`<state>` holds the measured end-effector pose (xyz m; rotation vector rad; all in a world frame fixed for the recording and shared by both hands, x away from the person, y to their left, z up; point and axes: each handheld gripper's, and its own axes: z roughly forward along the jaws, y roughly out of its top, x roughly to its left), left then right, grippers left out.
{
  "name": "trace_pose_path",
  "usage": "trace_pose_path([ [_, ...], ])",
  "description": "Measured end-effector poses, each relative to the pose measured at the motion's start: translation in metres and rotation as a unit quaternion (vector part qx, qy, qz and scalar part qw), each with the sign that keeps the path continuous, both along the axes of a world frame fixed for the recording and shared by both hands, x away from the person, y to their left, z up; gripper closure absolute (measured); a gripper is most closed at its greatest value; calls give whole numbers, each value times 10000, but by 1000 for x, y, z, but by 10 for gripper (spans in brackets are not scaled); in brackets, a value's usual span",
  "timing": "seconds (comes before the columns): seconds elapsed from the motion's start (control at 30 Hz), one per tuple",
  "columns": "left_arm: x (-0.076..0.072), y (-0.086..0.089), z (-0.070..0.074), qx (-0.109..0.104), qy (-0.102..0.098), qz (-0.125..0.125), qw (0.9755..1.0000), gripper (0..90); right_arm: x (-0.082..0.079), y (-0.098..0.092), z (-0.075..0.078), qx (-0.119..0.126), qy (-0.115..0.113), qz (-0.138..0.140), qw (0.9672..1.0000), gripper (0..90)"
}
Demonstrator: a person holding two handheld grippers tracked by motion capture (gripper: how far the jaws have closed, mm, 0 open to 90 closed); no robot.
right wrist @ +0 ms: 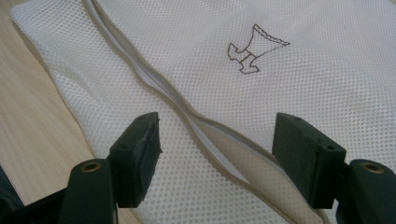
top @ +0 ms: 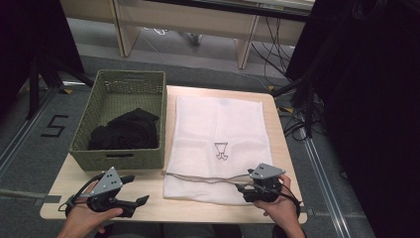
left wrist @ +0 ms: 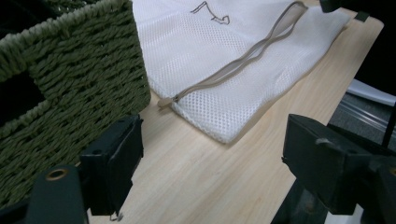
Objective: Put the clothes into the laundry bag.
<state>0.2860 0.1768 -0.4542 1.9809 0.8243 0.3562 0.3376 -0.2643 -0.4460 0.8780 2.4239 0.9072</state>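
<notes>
Mesh, white and fine-holed, makes up the flat zippered laundry bag (top: 218, 144) lying on the pale wooden table (top: 148, 191), just at three o'clock of the green woven basket (top: 121, 119) that holds a crumpled black garment (top: 126, 130). A beige zipper (top: 203, 177) runs across the bag near its six o'clock edge, and in the right gripper view it gapes partly open (right wrist: 205, 135). A small brown outline emblem (top: 221, 150) sits mid-panel.

The right gripper (top: 243, 187) hovers over the bag's five o'clock corner, jaws spread wide with nothing pinched; the zipper's open lip lies between and below them. The left gripper (top: 137, 191) rests at seven o'clock of the bag, jaws likewise wide apart and empty, facing the zipper pull end (left wrist: 163, 101) beside the basket's wall.

The bag looks light, limp and thin, likely to slide on the smooth wood and to lift both layers if grabbed flat. The firmer zipper tape seems the best hold: one lip near the gap, pinched shallowly so the lower layer stays down
</notes>
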Motion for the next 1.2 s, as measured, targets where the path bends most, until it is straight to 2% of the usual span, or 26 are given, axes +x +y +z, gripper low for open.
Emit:
trace_pose_path([
  [0.13,1,-1,1,-18,16,-29,10000,199,0,0,-1,-107,-27,44,9999,333],
  [0.43,0,-1,1,9,1,-47,10000,199,1,0,-1,-92,-19,36,9999,334],
  [0.53,1,-1,1,41,10,-47,10000,199,2,-1,-2,-193,-28,19,9998,337],
  [0.63,1,-1,2,44,24,-66,10000,199,4,-2,-3,-188,11,-18,9998,343],
  [0.73,1,-1,1,24,27,-74,10000,199,8,-6,-4,-463,-53,-119,9988,346],
  [0.77,1,-1,1,24,27,-74,10000,199,8,-6,-4,-463,-53,-119,9988,346],
  [0.8,2,-1,1,0,38,-55,10000,199,12,-8,-5,-637,-93,-203,9977,349],
  [0.83,2,-1,1,0,38,-55,10000,199,12,-8,-5,-637,-93,-203,9977,349],
  [0.9,2,-1,1,18,57,-21,10000,199,19,-12,-7,-810,-112,-249,9963,362],
  [1.17,3,-3,0,79,90,-63,9999,199,33,-18,-15,-1153,-55,-151,9932,391],
  [1.2,4,-4,0,100,95,-81,9999,199,37,-21,-17,-1194,3,-84,9928,396],
])
